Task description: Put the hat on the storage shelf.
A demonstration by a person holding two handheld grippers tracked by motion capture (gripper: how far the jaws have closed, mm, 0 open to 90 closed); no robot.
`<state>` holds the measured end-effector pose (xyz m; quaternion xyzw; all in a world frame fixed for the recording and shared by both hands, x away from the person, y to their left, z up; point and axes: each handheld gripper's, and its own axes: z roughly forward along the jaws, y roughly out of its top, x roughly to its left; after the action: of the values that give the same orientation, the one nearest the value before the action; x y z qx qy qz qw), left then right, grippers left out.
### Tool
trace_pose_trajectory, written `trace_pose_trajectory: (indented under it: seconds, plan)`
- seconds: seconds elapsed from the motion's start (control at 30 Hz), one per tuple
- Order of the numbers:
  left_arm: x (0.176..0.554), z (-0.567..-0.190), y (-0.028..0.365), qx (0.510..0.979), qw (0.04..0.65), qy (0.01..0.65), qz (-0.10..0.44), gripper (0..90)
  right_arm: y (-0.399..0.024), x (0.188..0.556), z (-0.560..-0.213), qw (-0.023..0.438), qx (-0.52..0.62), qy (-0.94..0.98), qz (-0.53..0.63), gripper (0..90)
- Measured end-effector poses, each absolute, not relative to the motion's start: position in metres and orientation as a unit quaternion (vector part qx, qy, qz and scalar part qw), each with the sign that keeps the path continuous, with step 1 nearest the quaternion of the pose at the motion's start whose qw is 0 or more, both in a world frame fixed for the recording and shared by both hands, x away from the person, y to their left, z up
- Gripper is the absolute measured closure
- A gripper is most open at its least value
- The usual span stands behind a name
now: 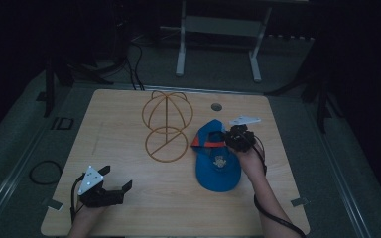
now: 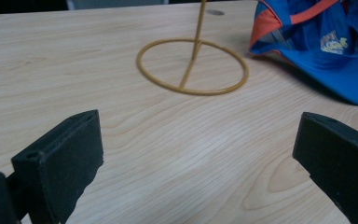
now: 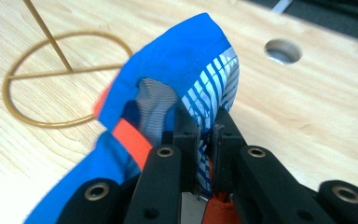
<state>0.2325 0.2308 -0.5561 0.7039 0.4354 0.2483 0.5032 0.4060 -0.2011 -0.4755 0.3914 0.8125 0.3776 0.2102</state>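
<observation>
So the right tool (image 3: pixel 204 122) is clamped on the blue cap's (image 1: pixel 217 166) back edge by the wire stand (image 1: pixel 166 124), left tool (image 1: pixel 110 186) open on the bench (image 1: pixel 144 198), hanging not done.

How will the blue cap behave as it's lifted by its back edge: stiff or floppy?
Probably floppy: the blue cap folds where the right gripper pinches its fabric. The brim looks stiffer and may hang down. Likely light.

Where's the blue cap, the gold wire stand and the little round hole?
blue cap (image 1: pixel 218 171), high view, on its brim.
gold wire stand (image 2: pixel 192 88), left gripper view, on its base ring.
round hole (image 3: pixel 282 51), right gripper view, in the tabletop.
</observation>
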Motion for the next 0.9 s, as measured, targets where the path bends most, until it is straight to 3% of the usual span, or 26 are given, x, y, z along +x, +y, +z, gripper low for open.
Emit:
trace_pose_trajectory:
  seconds: [0.47, 0.9]
  plan:
    - [0.245, -0.517, 0.202, 0.712, 0.528, 0.41, 0.217, 2.1, -0.219, 0.37, -0.408, 0.259, 0.357, 0.791, 0.423, 83.7]
    - [0.269, -0.438, 0.146, 0.741, 0.542, 0.325, 0.227, 2.1, -0.223, 0.343, -0.378, 0.286, 0.332, 0.779, 0.449, 83.8]
